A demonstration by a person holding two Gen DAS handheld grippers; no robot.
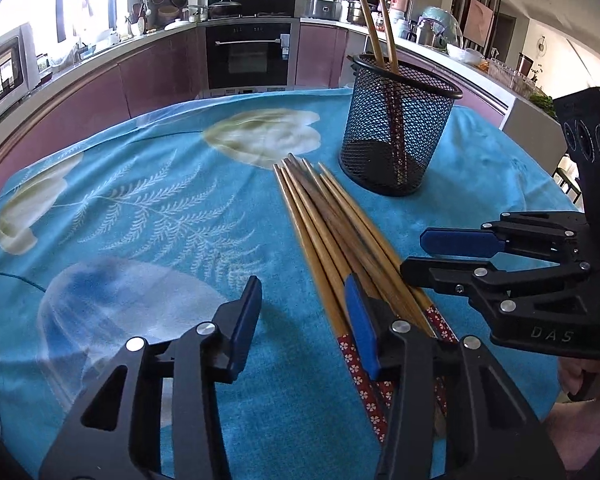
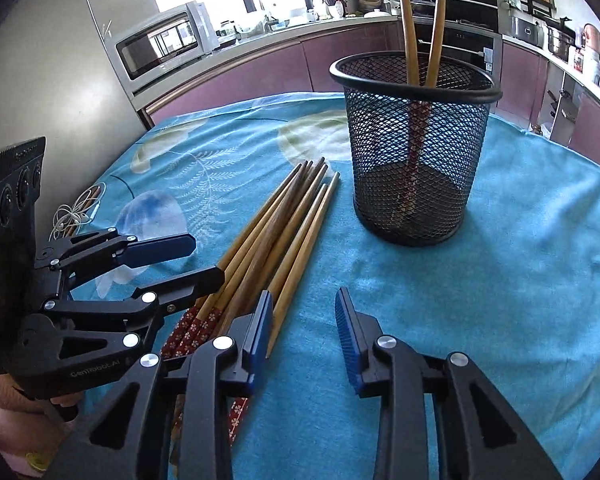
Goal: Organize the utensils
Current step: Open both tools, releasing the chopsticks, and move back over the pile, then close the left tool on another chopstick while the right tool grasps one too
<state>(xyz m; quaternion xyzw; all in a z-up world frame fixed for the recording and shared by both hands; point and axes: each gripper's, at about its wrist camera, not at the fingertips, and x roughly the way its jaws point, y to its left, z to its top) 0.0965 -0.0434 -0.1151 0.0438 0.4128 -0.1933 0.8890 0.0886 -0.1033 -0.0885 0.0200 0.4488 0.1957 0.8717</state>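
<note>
**Chopsticks: two in the cup, the rest waiting to be picked**

Judging by the layout, the job is partway through: two chopsticks are standing in the black mesh holder, leaning slightly, tips up, patterned red ends down. The loose bundle of chopsticks is lying flat on the blue floral cloth over the surface, just near-left of the holder, not touching it. Long axis is running near-to-far: patterned handle ends near, by both tools; plain tapered tips pointing far, toward the holder.

Left gripper is hanging w/ fingers wide, holding nothing; one finger is sitting over the bundle's near end. Right gripper is also spread wide & empty, just right of the bundle.

Next move probably calls for closing on one or two sticks near the handle end, lifting, tipping upright, then dropping them handle-down into the holder w/o nudging it
</note>
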